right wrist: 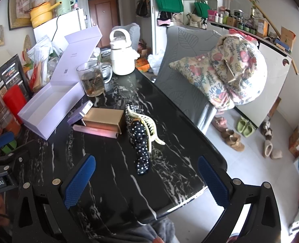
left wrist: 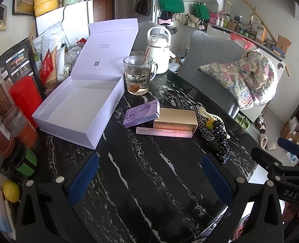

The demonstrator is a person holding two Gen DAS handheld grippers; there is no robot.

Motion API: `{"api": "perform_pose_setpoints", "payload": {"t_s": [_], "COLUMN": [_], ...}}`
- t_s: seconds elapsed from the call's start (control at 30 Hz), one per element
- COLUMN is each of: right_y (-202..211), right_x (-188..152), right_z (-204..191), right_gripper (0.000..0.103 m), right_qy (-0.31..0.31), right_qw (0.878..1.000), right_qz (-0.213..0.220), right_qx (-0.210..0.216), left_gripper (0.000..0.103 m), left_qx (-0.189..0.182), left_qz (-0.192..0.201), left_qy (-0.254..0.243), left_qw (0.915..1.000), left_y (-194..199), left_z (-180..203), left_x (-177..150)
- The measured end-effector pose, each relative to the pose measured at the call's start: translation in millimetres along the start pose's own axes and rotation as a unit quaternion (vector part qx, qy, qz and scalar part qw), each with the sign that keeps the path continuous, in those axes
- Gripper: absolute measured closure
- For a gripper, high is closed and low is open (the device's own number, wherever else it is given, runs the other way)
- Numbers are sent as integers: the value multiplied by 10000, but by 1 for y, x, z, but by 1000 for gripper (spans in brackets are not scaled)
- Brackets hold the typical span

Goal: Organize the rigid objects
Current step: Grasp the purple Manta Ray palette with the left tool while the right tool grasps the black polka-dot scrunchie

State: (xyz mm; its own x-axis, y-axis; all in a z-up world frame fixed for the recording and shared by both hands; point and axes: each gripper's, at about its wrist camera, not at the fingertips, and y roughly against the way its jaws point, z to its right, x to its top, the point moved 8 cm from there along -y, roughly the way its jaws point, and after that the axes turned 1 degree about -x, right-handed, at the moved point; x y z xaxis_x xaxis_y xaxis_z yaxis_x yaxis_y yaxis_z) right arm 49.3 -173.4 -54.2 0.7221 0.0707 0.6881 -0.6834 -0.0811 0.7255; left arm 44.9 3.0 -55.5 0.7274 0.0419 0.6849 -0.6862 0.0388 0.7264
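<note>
An open, empty lilac box [left wrist: 76,109] [right wrist: 48,109] with its lid up stands on the black marble table [left wrist: 149,178]. To its right lie a purple carton [left wrist: 141,112], a gold box [left wrist: 176,119] [right wrist: 104,117] and a pink tube [left wrist: 164,132] [right wrist: 96,131]. A cream hair claw [right wrist: 149,127] and a polka-dot scrunchie [right wrist: 141,147] [left wrist: 222,141] lie right of them. My left gripper [left wrist: 149,179] is open and empty, low over the table in front of the items. My right gripper [right wrist: 147,182] is open and empty near the table's right edge.
A glass mug with a spoon [left wrist: 138,77] and a white kettle [left wrist: 159,50] stand behind the items. Jars, a red canister [left wrist: 25,97] and packets crowd the left side. A grey chair with a patterned cushion [right wrist: 230,75] stands past the table's right edge.
</note>
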Motion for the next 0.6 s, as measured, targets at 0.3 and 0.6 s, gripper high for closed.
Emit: {"api": "perform_pose_setpoints", "payload": {"t_s": [0.3, 0.6], "right_y": [-5, -31], "right_x": [-7, -9], "right_z": [1, 4], "right_gripper": [0, 0], "right_qy": [47, 34], "right_qw": [9999, 9992], "right_qz": [22, -140], "right_qx": [135, 373], "left_gripper": [0, 0], "left_qx": [-18, -11], "left_qz": [-75, -292], "left_qy": [77, 186], "left_qw": [9999, 9994], "left_y": [-7, -32], "left_z": [1, -4], "left_x": [-3, 1]}}
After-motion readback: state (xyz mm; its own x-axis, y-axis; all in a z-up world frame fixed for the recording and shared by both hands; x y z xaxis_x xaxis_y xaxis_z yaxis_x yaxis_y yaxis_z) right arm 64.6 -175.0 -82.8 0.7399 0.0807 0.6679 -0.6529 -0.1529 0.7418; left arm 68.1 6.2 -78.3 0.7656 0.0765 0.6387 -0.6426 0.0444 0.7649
